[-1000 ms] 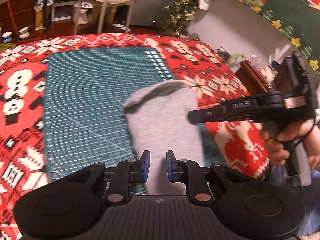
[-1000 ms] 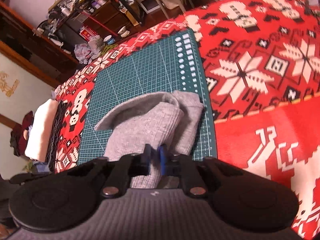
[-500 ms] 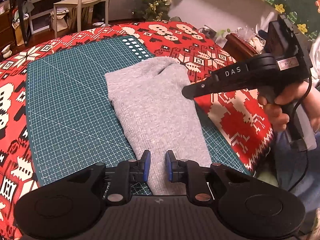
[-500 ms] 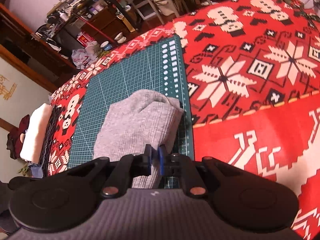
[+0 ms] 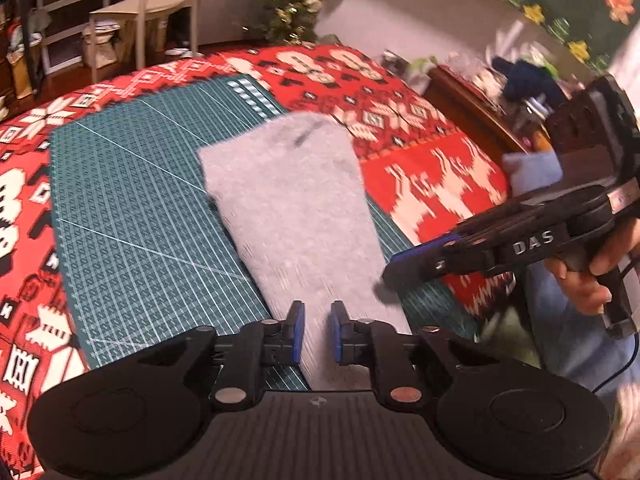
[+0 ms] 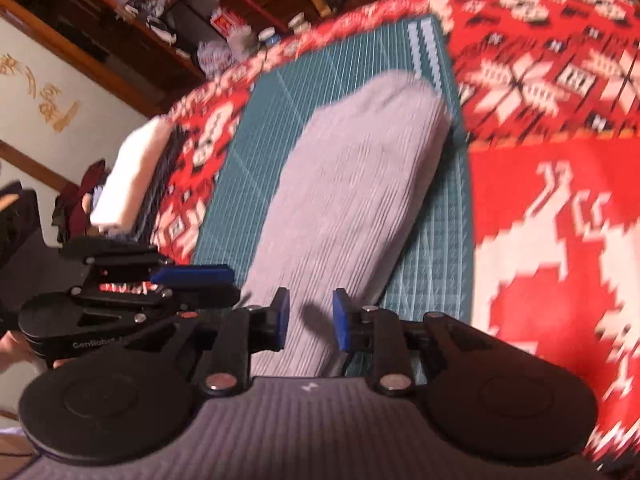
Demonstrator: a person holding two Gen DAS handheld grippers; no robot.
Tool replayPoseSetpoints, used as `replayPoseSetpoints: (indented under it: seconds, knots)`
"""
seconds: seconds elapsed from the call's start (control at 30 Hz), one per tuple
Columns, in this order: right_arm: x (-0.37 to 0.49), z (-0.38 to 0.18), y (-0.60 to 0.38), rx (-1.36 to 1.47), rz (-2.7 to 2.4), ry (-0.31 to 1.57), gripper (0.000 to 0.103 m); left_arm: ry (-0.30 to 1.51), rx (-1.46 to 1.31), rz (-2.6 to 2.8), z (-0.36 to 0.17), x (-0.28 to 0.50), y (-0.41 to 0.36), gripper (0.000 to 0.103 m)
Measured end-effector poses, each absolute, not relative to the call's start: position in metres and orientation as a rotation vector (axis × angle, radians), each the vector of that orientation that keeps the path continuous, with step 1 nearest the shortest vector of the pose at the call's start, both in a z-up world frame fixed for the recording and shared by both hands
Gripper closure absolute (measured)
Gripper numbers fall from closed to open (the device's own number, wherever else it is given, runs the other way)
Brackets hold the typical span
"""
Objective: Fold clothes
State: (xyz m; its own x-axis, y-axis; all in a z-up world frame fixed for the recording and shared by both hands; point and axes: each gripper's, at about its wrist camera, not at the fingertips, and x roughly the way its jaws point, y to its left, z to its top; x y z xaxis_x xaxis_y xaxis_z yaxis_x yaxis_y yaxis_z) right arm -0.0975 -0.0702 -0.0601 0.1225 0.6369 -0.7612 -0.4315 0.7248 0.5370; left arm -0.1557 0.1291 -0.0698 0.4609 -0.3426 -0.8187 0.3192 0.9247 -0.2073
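Ahead of my left jaws the folded garment (image 5: 292,208) lies on the cutting mat (image 5: 132,220), which lies on the patterned cloth (image 5: 432,184). My right gripper (image 5: 394,268) sits to their right, over the garment's edge. A stack of folded laundry (image 6: 128,176) lies far left of my right jaws.

One folded grey garment (image 5: 292,216) ahead of both claws, one green cutting mat (image 5: 132,208) beneath it, one red patterned cloth (image 5: 436,176) under the mat, two grippers, left gripper (image 5: 317,332) and right gripper (image 6: 307,318), one white chair (image 5: 148,4) far beyond.
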Motion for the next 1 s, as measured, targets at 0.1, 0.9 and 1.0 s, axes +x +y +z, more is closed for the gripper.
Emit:
replayPoseSetpoints:
  seconds: [0.1,0.9,1.0]
  knots:
    - [-0.099,-0.068,-0.065,0.199,0.767,1.241,0.076,1.013,-0.008,-0.422,-0.071,-0.16,0.127,0.093]
    - [-0.123,-0.085,-0.065,0.143,0.746,1.318,0.092,1.144,-0.242,-0.396,-0.09,-0.169,0.153,0.091]
    - [-0.128,-0.077,-0.07,0.104,0.777,1.318,0.093,1.153,-0.234,-0.39,-0.086,-0.18,0.145,0.092]
